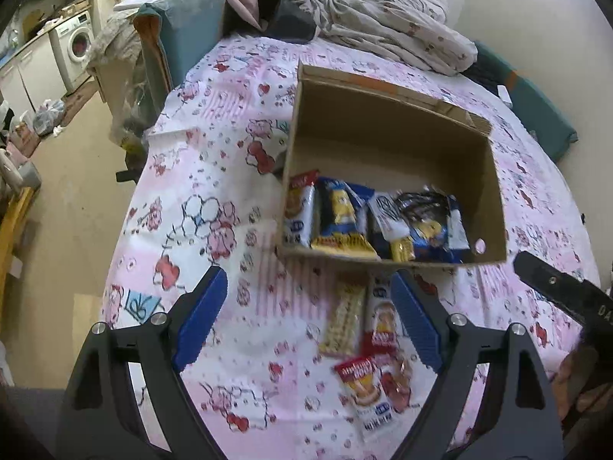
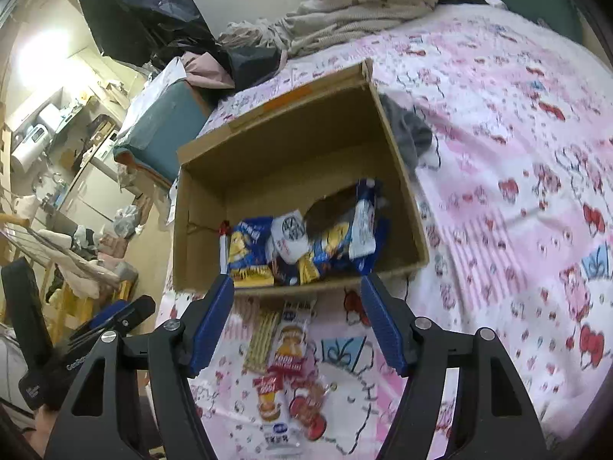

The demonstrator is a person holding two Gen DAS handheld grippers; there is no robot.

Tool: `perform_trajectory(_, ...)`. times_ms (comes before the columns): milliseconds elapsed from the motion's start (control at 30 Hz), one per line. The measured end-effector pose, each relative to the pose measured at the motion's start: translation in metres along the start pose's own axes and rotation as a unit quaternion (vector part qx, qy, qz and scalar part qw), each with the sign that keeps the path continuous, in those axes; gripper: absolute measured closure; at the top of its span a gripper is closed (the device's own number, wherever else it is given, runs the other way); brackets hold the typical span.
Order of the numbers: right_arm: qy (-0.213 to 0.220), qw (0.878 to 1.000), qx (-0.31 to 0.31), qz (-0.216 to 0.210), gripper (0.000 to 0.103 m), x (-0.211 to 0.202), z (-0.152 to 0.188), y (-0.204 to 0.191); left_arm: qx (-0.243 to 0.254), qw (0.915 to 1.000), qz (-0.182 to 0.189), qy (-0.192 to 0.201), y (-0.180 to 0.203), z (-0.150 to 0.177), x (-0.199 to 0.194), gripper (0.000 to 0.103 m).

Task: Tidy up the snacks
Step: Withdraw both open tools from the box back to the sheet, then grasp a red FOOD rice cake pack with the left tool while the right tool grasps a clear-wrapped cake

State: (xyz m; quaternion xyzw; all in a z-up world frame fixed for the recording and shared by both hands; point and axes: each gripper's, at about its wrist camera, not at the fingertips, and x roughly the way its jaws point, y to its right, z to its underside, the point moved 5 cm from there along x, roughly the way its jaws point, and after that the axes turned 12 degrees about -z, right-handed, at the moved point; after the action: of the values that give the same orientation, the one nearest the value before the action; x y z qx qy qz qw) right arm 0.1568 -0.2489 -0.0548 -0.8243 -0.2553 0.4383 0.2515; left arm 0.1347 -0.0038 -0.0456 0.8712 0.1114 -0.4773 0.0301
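You hold your left tool (image 1: 306,306) and right tool (image 2: 297,318) spread wide and empty above loose snack packets (image 2: 285,364) on the bed (image 1: 214,145), just beside the cardboard box (image 1: 494,191) of snacks.

Snack packets (image 2: 283,379) motion-blurred, print unreadable; cardboard box (image 2: 214,176) floor partly hidden.

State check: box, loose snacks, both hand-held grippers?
cardboard box: open-topped, partly filled with snack packs along its near wall
loose snack packs: on the tablecloth, outside the box
left hand-held gripper: open, holding nothing
right hand-held gripper: open, holding nothing
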Motion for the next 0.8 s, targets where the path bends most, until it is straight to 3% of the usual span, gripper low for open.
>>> perform_trajectory(233,-0.023,1.0,-0.002,-0.003,0.032,-0.001,0.024,-0.006,-0.001,0.9999,0.004,-0.014,0.0,0.022,-0.008,0.018)
perform_trajectory(367,-0.039,0.999,0.012,-0.003,0.032,-0.001,0.038,-0.003,-0.003,0.9984,0.012,-0.055,0.002,0.039,0.001,0.018)
perform_trajectory(467,-0.059,0.994,0.079,-0.037,0.032,0.003,0.052,0.014,-0.002,0.9959,0.022,-0.087,0.004,0.05,0.01,0.018)
perform_trajectory(633,-0.094,0.99,0.106,0.002,0.032,0.011,0.069,0.036,-0.004,0.995,0.008,-0.099,0.005,0.059,0.02,0.019)
perform_trajectory(700,-0.101,0.988,0.116,0.006,0.032,0.013,0.071,0.041,-0.004,0.9938,0.003,-0.111,0.004,0.064,0.026,0.021)
perform_trajectory(800,-0.104,0.986,0.132,0.018,0.032,0.017,0.073,0.048,0.015,0.99,0.001,-0.14,0.01,0.078,0.038,0.033)
